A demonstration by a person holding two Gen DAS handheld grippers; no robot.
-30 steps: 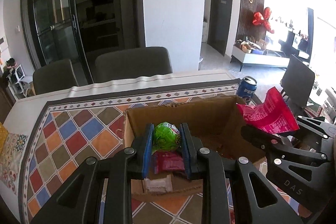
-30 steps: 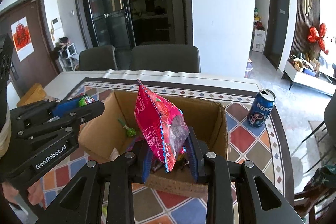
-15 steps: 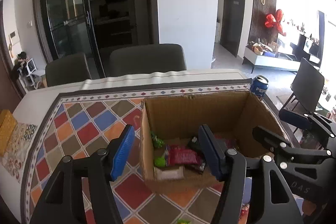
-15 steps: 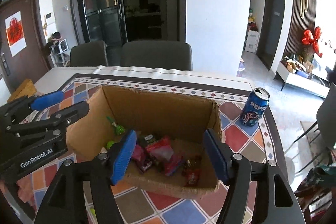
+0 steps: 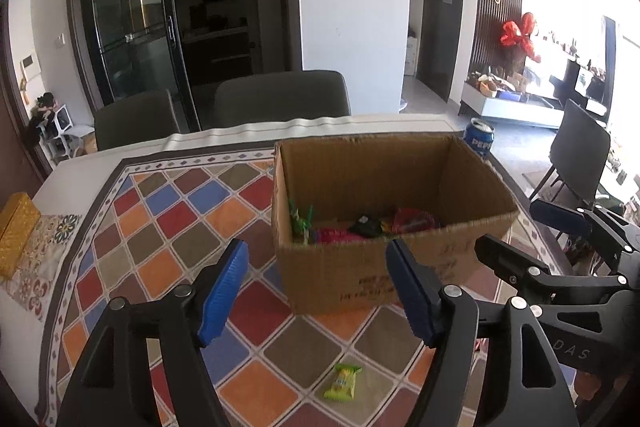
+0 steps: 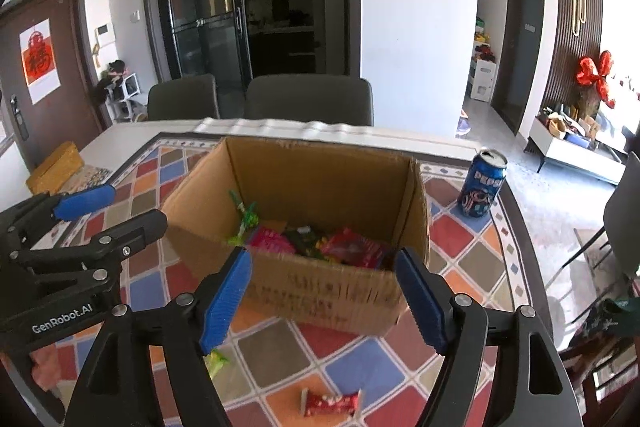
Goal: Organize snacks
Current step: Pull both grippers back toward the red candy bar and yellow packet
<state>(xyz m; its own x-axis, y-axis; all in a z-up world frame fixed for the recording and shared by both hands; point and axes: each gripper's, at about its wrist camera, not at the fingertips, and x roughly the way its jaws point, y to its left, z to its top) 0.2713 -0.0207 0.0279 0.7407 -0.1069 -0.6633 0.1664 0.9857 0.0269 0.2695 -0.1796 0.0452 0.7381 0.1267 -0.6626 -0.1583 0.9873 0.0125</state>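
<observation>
the left hand-held gripper point(image 5: 316, 291) is spread wide and carries nothing; the right hand-held gripper point(image 6: 322, 297) is likewise spread and empty. both hang above the surface point(image 5: 188, 227), on the near side of the cardboard box point(image 5: 360, 279), which stands upright and open-topped on the patterned cloth so that items can be dropped in from above. several snacks already lie on the box floor, among them a red packet point(image 6: 354, 247), a pink packet point(image 6: 270, 241) and a green lollipop point(image 6: 244, 217) leaning near the left wall. two items are not yet collected: a green wrapped snack point(image 5: 342, 381) lies on the surface in front of the box, below the left hand-held gripper, and a red wrapped snack point(image 6: 330, 401) lies in front of the box, below the right hand-held gripper. the open jaws suit a fresh pickup, and each loose item sits nearest one tool, which suggests one pickup per side. a blue soda can point(image 6: 482, 183) stands upright to the right of the box, apart from it.
</observation>
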